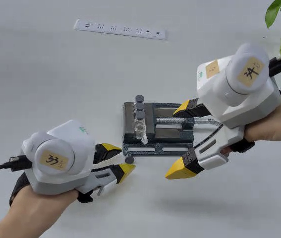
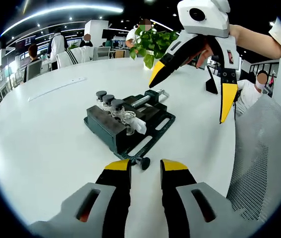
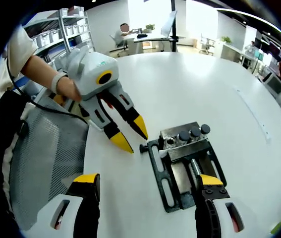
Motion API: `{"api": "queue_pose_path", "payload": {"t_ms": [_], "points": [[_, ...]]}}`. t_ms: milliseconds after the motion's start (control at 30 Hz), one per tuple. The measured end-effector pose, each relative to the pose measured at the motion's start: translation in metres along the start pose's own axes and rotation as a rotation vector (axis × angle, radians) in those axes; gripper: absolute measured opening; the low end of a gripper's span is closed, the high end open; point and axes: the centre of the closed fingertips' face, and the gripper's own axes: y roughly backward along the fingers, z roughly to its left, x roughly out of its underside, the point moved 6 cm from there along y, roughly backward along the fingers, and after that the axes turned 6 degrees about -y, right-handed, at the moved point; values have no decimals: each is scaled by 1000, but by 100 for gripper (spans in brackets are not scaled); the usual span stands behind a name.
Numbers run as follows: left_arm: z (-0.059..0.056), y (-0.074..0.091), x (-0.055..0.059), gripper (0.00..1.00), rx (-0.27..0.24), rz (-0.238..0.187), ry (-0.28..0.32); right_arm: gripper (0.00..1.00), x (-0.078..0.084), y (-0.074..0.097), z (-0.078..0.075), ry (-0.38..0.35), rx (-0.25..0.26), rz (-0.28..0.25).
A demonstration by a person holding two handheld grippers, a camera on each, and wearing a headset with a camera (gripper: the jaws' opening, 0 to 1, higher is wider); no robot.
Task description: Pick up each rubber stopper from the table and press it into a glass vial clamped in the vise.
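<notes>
vise (image 1: 170, 134) sits mid-table (image 1: 56, 89). four glass vials (image 1: 140, 121) are clamped in a row in it. three are plugged. the open vial (image 1: 140, 130), at the end of the row nearest the vise's front edge, has no plug.

one loose rubber stopper (image 2: 144, 161) lies on the table just beside the vise's front corner.

left gripper (image 2: 145, 167) is low at that same corner. its jaws are parted a little, tips either side of the stopper, not closed on it. right gripper (image 1: 181, 140) hovers over the screw side of the vise, jaws spread wide, holding nothing.

handling, my read:
- the stopper is tiny, light and rubbery. it's grippy, but it'll squash, and it can squirt or roll out if pinched off-centre.
- take it square across the wide head, plug end down, with a light squeeze.
- the vial is thin glass, so press straight down its axis with no side load. otherwise it may crack or tilt in the vise.
</notes>
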Motion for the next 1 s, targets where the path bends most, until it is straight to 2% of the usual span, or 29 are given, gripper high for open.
{"api": "queue_pose_path", "payload": {"t_ms": [167, 333, 500, 667, 700, 867, 1000], "points": [[1, -3, -1, 12, -13, 5, -5, 76, 6, 3, 3, -17, 4, -4], [3, -6, 2, 12, -18, 28, -23, 74, 9, 4, 5, -33, 7, -10], [4, -7, 3, 11, -18, 27, -25, 73, 11, 2, 7, -39, 2, -11], [4, -8, 3, 12, -20, 41, -76, 72, 12, 3, 10, -45, -1, -14], [3, -9, 2, 13, -20, 47, -101, 72, 12, 3, 10, -47, -2, -16], [1, -12, 0, 13, 2, 63, -160, 70, 15, 2, 10, -53, -4, -15], [-5, -15, -2, 15, 22, 73, -208, 70, 17, 3, 10, -60, 0, -13]]}}
